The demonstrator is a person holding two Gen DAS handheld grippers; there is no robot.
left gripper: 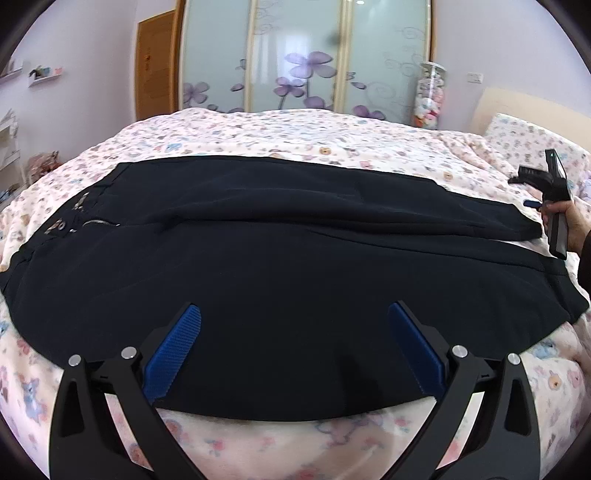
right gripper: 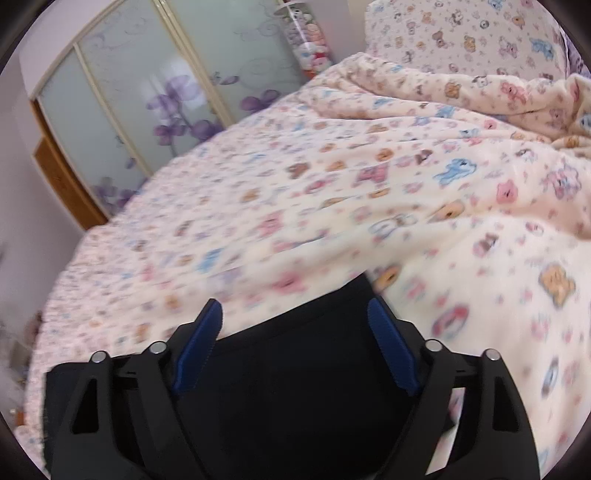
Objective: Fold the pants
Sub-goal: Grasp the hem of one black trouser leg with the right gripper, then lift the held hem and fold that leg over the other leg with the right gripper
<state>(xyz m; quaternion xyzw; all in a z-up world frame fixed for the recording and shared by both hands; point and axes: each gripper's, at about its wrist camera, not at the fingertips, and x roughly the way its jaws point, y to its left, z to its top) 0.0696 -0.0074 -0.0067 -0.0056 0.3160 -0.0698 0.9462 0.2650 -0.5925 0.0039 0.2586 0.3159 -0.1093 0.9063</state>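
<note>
Flat across the bed lie the dark navy pants [left gripper: 280, 236], spread lengthwise on a pale quilt printed with small bears and flowers [left gripper: 295, 136]. Seen from the left wrist, their waistband with its metal button and zipper [left gripper: 92, 221] sits toward the left, and the legs run to the right, one leg folded over the other so a long ridge of cloth crosses the middle. The near edge of the pants curves just ahead of the left gripper [left gripper: 293, 314], whose blue ribbed pads [left gripper: 173, 354] stand wide apart above the fabric with nothing pinched between them; whether the tips touch the cloth cannot be told.

At the leg ends on the right, the right gripper [left gripper: 554, 192] shows as a black device held in a person's hand [left gripper: 569, 221], just beside the hem. From the right wrist, the same gripper's [right gripper: 295, 310] blue pads [right gripper: 391, 350] are apart, and the dark hem end of the pants [right gripper: 295, 369] lies between and below them, not clamped. That view is blurred.

Beyond the bed stand sliding wardrobe doors with purple flowers [left gripper: 306, 59], and a tall clear jar of soft toys [left gripper: 430, 96]. A matching pillow [right gripper: 461, 33] rests at the head.
</note>
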